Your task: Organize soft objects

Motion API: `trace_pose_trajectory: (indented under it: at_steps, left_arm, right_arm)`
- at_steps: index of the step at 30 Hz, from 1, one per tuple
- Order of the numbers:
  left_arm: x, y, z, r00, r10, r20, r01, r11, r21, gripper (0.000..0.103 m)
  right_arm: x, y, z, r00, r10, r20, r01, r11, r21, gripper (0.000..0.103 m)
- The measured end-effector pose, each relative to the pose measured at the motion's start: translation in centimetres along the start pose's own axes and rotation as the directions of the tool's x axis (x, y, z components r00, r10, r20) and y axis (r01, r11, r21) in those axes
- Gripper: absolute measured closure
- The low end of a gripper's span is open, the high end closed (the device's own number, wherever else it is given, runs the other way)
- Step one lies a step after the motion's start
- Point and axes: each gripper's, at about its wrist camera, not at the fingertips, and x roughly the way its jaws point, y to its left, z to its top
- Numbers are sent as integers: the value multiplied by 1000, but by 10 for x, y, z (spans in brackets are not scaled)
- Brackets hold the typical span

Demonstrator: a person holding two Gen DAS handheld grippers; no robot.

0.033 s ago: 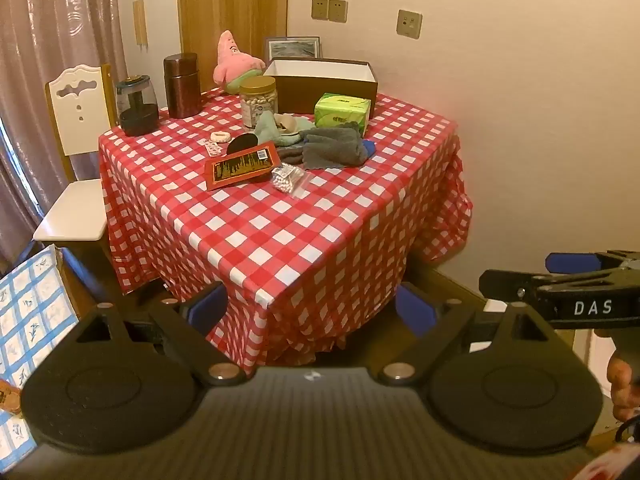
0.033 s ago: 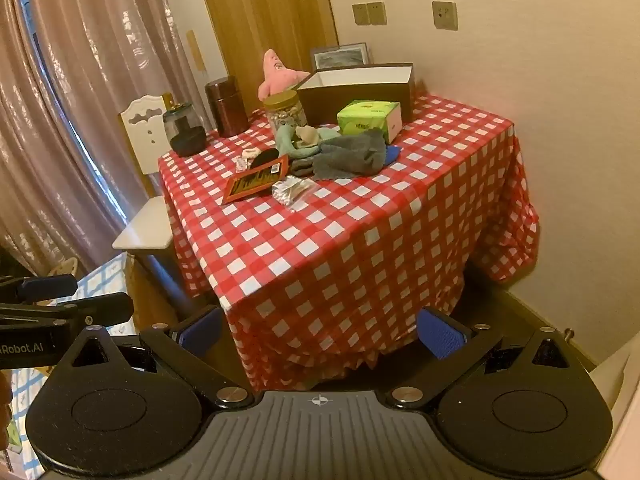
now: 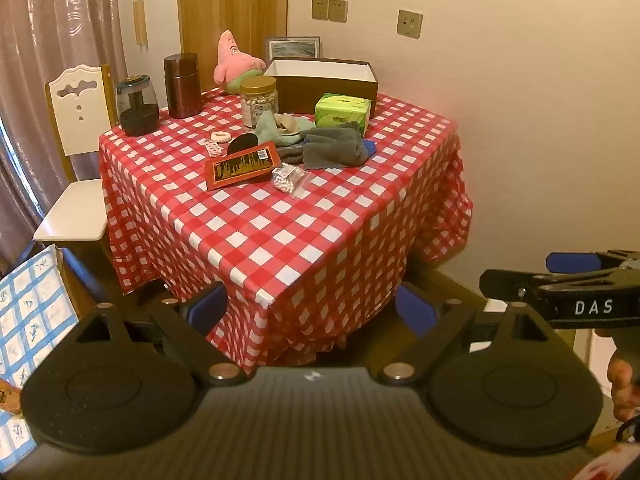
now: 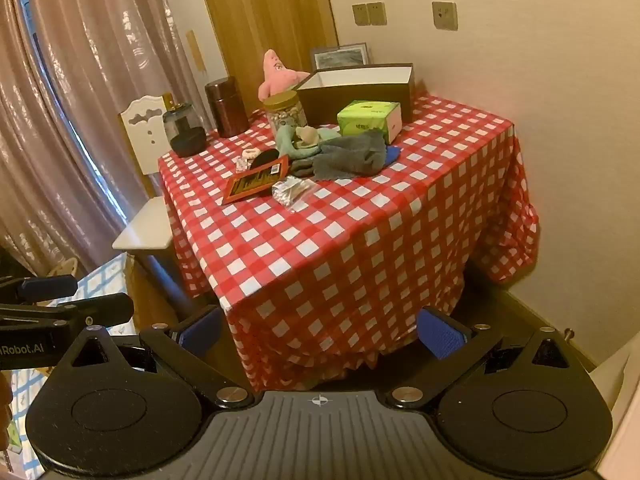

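Note:
A table under a red checked cloth [image 3: 280, 240] stands ahead, some way off. On its far half lie a grey cloth [image 3: 334, 146] [image 4: 352, 154] and a pale teal soft piece [image 3: 274, 128] [image 4: 296, 142]. A pink star plush [image 3: 232, 62] [image 4: 276, 74] sits at the back, beside an open brown box [image 3: 324, 86] [image 4: 360, 88]. A green tissue pack [image 3: 342, 110] lies in front of the box. My left gripper [image 3: 310, 310] and right gripper [image 4: 320, 330] hang open and empty before the table's near corner, level with its drape.
Also on the table are a gold-lidded jar [image 3: 258, 102], a brown canister [image 3: 182, 84], a dark glass jar [image 3: 136, 106], a red packet [image 3: 242, 164] and a bag of white beads [image 3: 288, 178]. A white chair [image 3: 76, 160] stands left. A blue patterned cloth [image 3: 28, 320] lies low left.

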Motion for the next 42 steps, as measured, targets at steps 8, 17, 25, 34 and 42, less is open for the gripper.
trace_pose_trajectory:
  at_steps: [8,17,25,34,42]
  left_arm:
    - [0,0,0,1000,-5,-6,5,1000,0,13]
    - [4,-1,1,1000,-4,-8,4,1000,2,13]
    - [5,0,1,1000,-4,-7,4,1000,2,13]
    - [6,-1,1,1000,-3,-7,3,1000,1,13]
    - [5,0,1,1000,-4,-8,4,1000,1,13]
  right_arm:
    - [0,0,1,1000,-3,-1,3,1000,-1,0]
    - [1,2,3,1000,5,9,-5,1000,1,0]
    - [2,5,6,1000,6,9,-6,1000,-1,0]
    - [4,7,5,1000,7,11,-7,1000,-2,0]
    - [8,11,7,1000,9,11,-8,1000,-3,0]
